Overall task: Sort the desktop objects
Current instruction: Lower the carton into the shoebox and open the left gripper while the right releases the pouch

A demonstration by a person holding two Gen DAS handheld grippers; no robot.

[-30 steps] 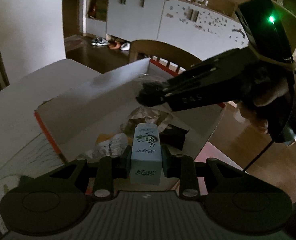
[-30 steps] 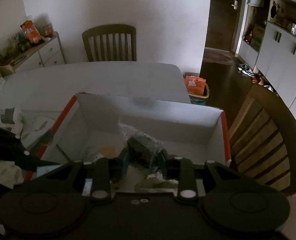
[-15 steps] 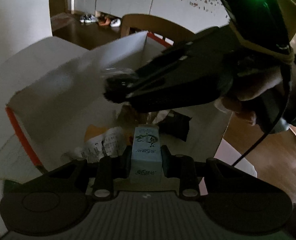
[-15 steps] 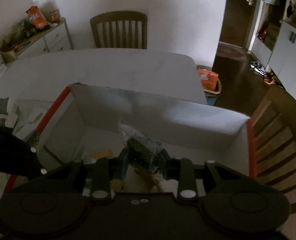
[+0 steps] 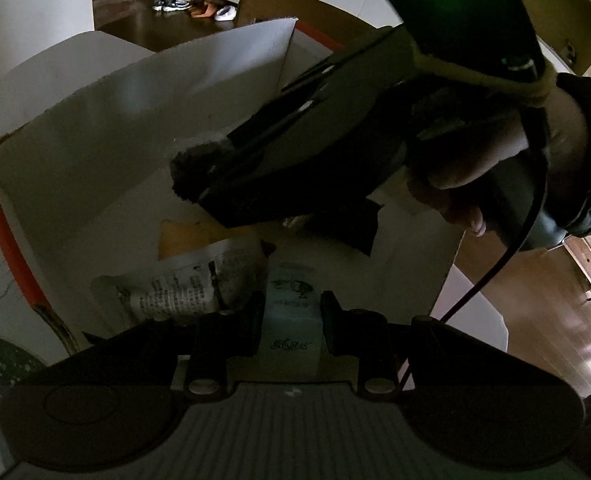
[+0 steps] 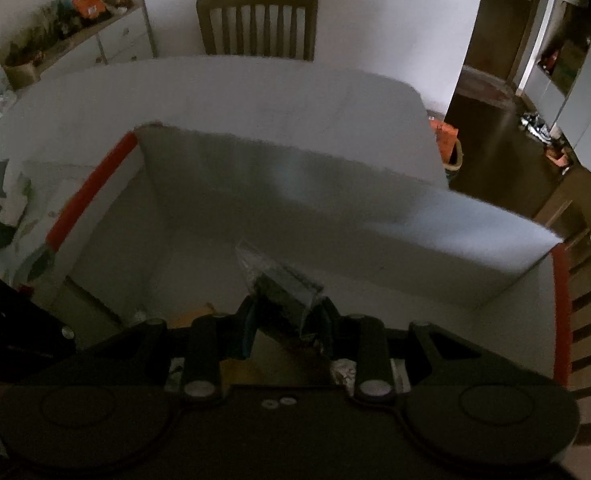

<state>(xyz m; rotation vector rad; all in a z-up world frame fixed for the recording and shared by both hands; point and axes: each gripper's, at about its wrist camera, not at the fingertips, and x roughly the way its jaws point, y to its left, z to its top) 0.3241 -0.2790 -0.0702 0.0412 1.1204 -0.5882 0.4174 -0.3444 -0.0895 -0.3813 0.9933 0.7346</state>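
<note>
My left gripper [image 5: 291, 300] is shut on a small light-blue carton [image 5: 291, 320] and holds it over the open white cardboard box [image 5: 107, 120] with orange-edged flaps. My right gripper [image 6: 287, 308] is shut on a dark snack in a clear plastic wrapper [image 6: 283, 280] and holds it inside the same box [image 6: 335, 200]. In the left wrist view the right gripper [image 5: 191, 176] crosses above the box from the right, with the dark packet at its tip. A printed packet [image 5: 183, 284], a yellow item [image 5: 191, 236] and a black packet [image 5: 347, 224] lie on the box floor.
The box sits on a white table [image 6: 255, 88]. Wooden chairs stand at the far side [image 6: 255, 20] and at the right [image 6: 575, 280]. A patterned cloth with small items [image 6: 3, 200] lies left of the box. An orange bag in a basket [image 6: 447, 140] is on the floor.
Both grippers have moved closer over and into the box. The right gripper has lowered its packet toward the box floor and now fills more of the left wrist view. Both grips are unchanged.
</note>
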